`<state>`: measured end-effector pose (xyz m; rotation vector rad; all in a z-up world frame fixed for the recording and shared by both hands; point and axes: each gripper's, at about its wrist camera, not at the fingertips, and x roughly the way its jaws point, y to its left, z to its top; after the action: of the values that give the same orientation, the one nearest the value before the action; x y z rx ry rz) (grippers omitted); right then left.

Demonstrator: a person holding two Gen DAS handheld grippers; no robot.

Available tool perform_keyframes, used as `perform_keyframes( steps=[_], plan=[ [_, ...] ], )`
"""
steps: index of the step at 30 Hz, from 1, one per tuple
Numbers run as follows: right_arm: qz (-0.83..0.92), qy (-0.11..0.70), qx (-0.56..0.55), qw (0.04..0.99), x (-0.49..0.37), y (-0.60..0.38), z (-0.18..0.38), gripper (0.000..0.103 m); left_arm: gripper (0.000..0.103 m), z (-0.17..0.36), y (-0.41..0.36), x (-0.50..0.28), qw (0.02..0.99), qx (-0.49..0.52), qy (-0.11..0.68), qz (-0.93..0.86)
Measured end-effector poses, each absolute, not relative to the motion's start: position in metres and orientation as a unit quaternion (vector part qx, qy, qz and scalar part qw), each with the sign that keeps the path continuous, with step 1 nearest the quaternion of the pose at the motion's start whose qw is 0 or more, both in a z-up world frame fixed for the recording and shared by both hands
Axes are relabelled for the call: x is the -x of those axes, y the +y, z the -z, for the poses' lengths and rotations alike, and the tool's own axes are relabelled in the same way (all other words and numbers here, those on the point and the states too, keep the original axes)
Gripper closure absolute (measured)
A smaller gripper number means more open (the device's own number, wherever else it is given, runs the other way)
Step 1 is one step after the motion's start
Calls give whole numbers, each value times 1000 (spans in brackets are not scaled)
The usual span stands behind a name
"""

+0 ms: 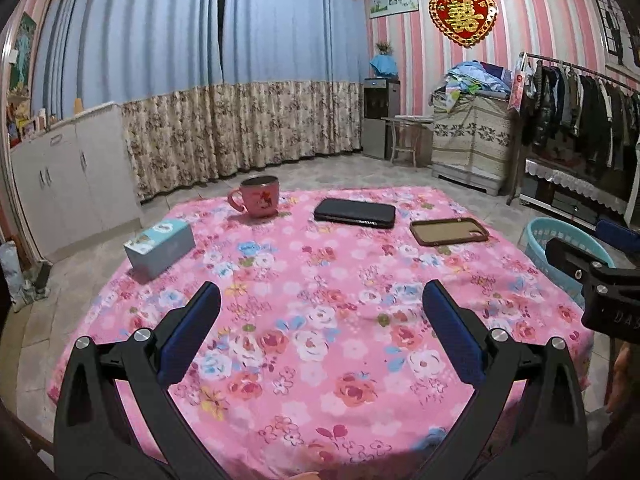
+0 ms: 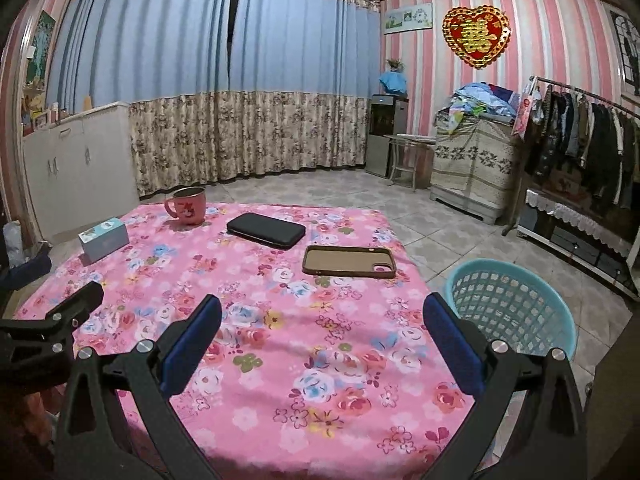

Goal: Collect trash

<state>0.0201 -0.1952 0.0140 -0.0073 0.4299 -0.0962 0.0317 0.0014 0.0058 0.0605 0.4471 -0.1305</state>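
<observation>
On the pink floral tablecloth (image 1: 320, 280) (image 2: 280, 320) lie a small light-blue box (image 1: 159, 249) (image 2: 103, 239), a pink mug (image 1: 258, 196) (image 2: 189, 206), a black flat case (image 1: 354, 213) (image 2: 265, 230) and a brown phone case (image 1: 449, 231) (image 2: 349, 261). A turquoise plastic basket (image 2: 508, 312) (image 1: 560, 248) stands on the floor right of the table. My left gripper (image 1: 321, 292) hovers open over the near half of the table, empty. My right gripper (image 2: 322, 306) is open too, empty, near the table's right edge beside the basket.
White cabinets (image 1: 72, 184) line the left wall under blue curtains. A covered chest (image 2: 472, 168) with piled laundry, a small stool (image 2: 408, 156) and a clothes rack (image 2: 580, 136) stand at the right. Tiled floor (image 2: 440, 220) lies open between table and chest.
</observation>
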Motion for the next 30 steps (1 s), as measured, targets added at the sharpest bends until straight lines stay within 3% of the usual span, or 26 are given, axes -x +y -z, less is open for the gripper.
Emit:
perform_keyframes(
  steps=[30],
  plan=[
    [97, 210, -10, 973, -17, -200, 7, 5, 5, 3, -9, -40, 972, -35, 221, 63]
  ],
)
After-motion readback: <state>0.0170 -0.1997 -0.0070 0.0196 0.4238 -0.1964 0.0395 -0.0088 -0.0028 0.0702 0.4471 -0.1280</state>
